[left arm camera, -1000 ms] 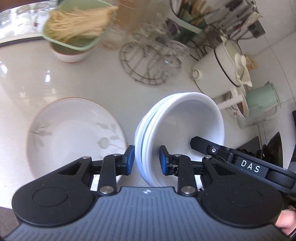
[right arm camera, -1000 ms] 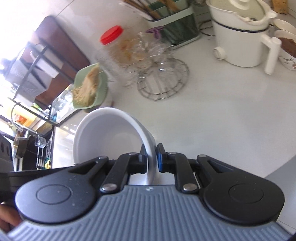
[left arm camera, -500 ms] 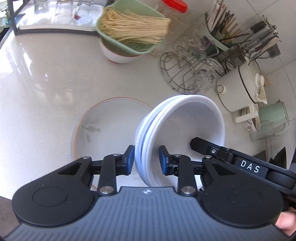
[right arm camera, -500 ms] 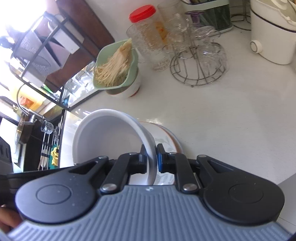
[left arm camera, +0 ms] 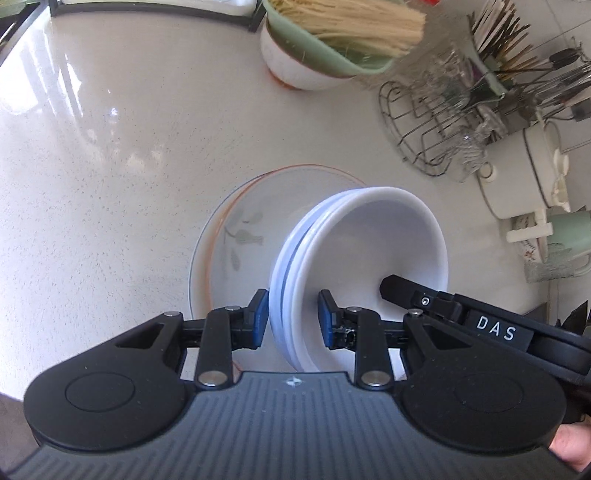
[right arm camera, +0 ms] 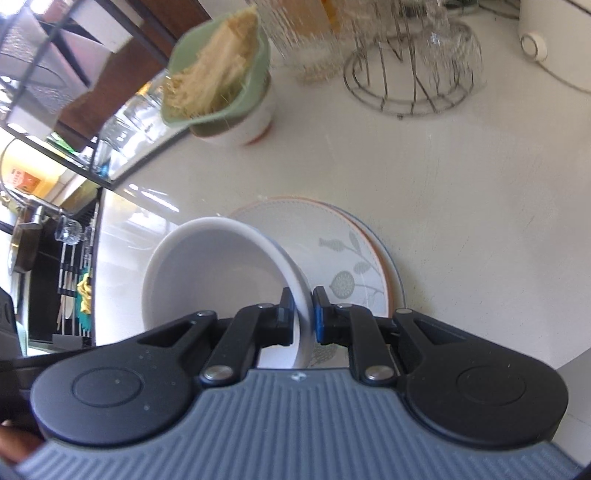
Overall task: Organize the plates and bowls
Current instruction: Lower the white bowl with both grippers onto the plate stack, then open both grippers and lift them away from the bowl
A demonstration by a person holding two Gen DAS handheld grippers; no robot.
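Left gripper (left arm camera: 291, 317) is clamped on the rim of a stack of white glossy ceramic bowls (left arm camera: 376, 236); blue pads sit either side of the stacked rims, which look like three, edges too close to be sure. Right gripper (right arm camera: 303, 315) is clenched on the opposite rim of the same stack (right arm camera: 207, 273), one pad inside the top bowl, one outside. In the left wrist view the right gripper's black finger (left arm camera: 413, 295) pokes into the top bowl from the right. The stack is tilted, held between both tools, above and partly covering the round white plates with grey leaf print and orange edge (left arm camera: 240, 236) (right arm camera: 343, 258), which lie flat on the pale speckled countertop (left arm camera: 110, 147) just ahead of the fingertips. Cannot tell whether the bowls touch the plates. Farther ahead: a green bowl of dry noodles (left arm camera: 340, 33) on a white cup, and to its right a wire rack with glasses (left arm camera: 436, 122).
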